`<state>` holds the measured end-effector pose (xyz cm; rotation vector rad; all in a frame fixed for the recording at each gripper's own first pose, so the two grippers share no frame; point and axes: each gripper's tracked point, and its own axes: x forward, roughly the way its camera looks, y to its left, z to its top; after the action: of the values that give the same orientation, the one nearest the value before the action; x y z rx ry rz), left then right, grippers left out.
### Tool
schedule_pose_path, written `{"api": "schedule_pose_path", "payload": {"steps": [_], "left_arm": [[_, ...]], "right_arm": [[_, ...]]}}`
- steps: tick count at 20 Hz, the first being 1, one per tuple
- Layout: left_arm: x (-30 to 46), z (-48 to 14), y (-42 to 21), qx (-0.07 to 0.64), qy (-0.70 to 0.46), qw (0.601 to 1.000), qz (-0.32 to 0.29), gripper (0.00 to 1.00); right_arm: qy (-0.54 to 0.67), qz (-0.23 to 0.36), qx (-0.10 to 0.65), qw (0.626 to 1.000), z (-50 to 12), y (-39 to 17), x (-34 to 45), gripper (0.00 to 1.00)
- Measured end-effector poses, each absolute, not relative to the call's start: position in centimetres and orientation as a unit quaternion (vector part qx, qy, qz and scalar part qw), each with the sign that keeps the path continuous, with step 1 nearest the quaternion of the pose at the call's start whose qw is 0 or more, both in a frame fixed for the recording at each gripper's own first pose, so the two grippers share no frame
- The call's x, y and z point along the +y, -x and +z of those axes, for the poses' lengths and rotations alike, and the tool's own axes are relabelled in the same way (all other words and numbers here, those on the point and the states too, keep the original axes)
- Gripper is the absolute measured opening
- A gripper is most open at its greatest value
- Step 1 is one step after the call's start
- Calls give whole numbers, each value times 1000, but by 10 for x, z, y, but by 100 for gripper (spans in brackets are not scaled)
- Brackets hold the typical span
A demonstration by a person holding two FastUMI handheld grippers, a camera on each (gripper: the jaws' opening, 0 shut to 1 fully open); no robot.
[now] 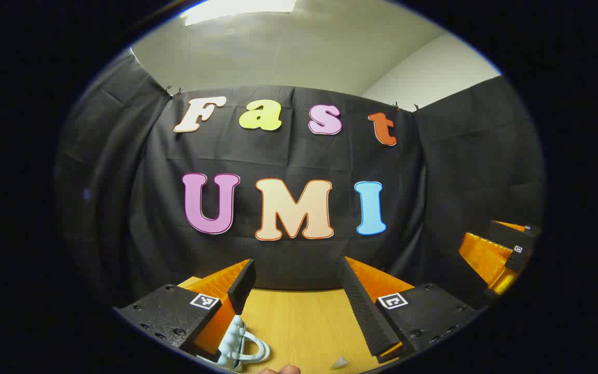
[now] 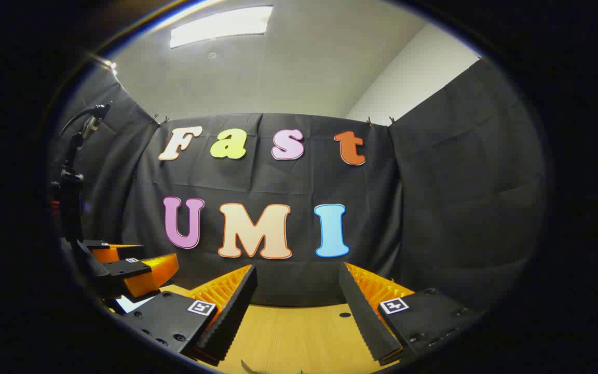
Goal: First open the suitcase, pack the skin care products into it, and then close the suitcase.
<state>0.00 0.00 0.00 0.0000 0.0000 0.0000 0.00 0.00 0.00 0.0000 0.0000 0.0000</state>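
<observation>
You hold both grippers, left (image 1: pixel 299 291) and right (image 2: pixel 299 296), raised above the tabletop (image 1: pixel 304 322), jaws open (nothing gripped), presumably readying your approach.

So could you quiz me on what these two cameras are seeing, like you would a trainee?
1. True or false: the left gripper has its jaws shut on the pale blue case.
2. Where is the case? A: on the table, beside one finger of the left gripper. B: between the jaws of the right gripper. C: hanging on the wall.
3. Fill in: in the right gripper view, the left gripper appears on the ___ side.

Key: 1 false, the jaws are open with nothing between them. 2 A. 3 left.
</observation>
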Motion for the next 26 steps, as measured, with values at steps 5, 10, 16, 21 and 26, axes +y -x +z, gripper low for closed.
{"api": "schedule_pose_path", "payload": {"steps": [5, 10, 16, 21, 26], "left_arm": [[-6, 0, -1, -5, -15, 1000, 9, 95], [-13, -24, 14, 17, -48, 998, 34, 94], [1, -63, 31, 63, -42, 993, 86, 95], [32, -143, 25, 165, -27, 982, 90, 95], [53, -210, 13, 264, -14, 961, 76, 95]], "right_arm": [[-8, 5, 15, 1000, -13, -2, -11, 100], [-43, 34, 30, 998, -31, -8, -24, 98], [-56, 78, 47, 994, -55, -17, -23, 99], [-51, 59, 43, 996, -57, -33, -15, 99], [-30, 26, 62, 997, -70, -44, -9, 98]]}}
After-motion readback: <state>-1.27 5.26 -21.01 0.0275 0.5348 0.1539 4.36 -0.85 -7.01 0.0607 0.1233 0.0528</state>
